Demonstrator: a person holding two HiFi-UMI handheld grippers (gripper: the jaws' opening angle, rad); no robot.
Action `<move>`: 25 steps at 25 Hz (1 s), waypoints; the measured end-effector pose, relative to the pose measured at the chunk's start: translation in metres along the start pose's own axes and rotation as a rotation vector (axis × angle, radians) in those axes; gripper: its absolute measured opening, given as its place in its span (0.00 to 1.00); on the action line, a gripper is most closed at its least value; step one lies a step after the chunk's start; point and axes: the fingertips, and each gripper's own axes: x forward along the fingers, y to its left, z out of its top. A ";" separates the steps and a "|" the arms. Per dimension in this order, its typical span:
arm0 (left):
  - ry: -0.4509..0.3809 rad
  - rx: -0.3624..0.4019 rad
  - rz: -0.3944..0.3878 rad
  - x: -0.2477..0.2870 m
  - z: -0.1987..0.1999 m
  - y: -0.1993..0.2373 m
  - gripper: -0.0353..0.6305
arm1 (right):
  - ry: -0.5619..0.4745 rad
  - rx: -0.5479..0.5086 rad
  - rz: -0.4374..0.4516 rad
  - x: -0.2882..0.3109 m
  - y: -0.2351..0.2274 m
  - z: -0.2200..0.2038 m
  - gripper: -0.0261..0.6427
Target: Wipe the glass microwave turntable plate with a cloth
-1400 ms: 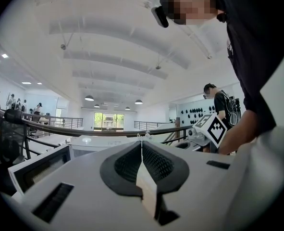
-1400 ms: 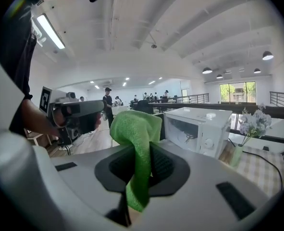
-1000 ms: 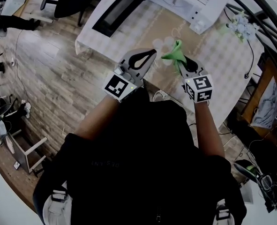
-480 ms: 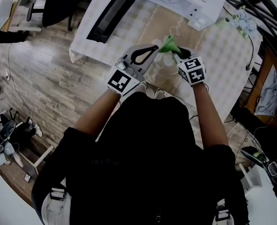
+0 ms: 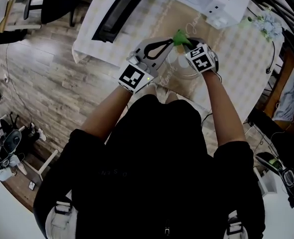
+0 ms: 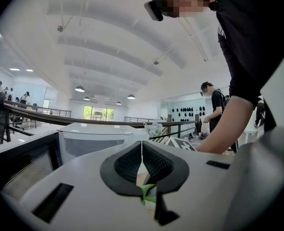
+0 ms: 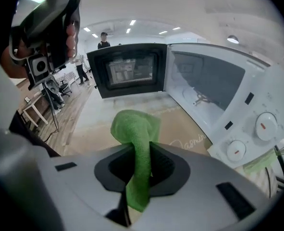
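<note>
head view: a person stands over the table mid-chore, and the wiping seems barely begun. the white microwave oven [image 7: 214, 90] stands open with its cavity bare down to the spindle, so taking the plate out looks done. the clear round glass turntable plate [image 5: 180, 63] shows only as a faint ring in the air between the two tools, above the table's near edge. nothing tells how much of it is clean.

the left gripper [image 6: 142, 148] has its jaws drawn to a thin slit. by my reading they nip the plate's rim, though the glass is too clear to be sure. the right gripper [image 7: 142, 150] is clamped on a green microfibre cloth [image 7: 134, 126], whose bunched end pokes out past the jaw tips, just beside the left tool's tips. as i judge it, both faces of the glass are left to rub.

around them is a big open hall under an arched white ceiling [image 6: 108, 47] with rows of lamps. below lie a pale wood plank floor [image 5: 47, 83] and a table in a checked white tablecloth [image 5: 236, 59], with a tan runner [image 7: 180, 124] lettered in script down its middle.
</note>
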 end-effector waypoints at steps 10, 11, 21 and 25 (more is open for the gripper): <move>-0.009 -0.042 0.028 0.019 -0.018 0.029 0.09 | 0.072 0.009 -0.081 0.054 -0.033 -0.010 0.14; -0.012 -0.042 0.029 0.021 -0.019 0.031 0.09 | 0.081 0.010 -0.078 0.059 -0.034 -0.013 0.14; -0.016 -0.023 0.033 0.014 -0.023 0.041 0.09 | 0.096 -0.036 0.073 0.074 0.025 -0.022 0.13; -0.017 -0.032 0.030 0.012 -0.023 0.036 0.09 | 0.118 -0.091 0.134 0.073 0.053 -0.025 0.13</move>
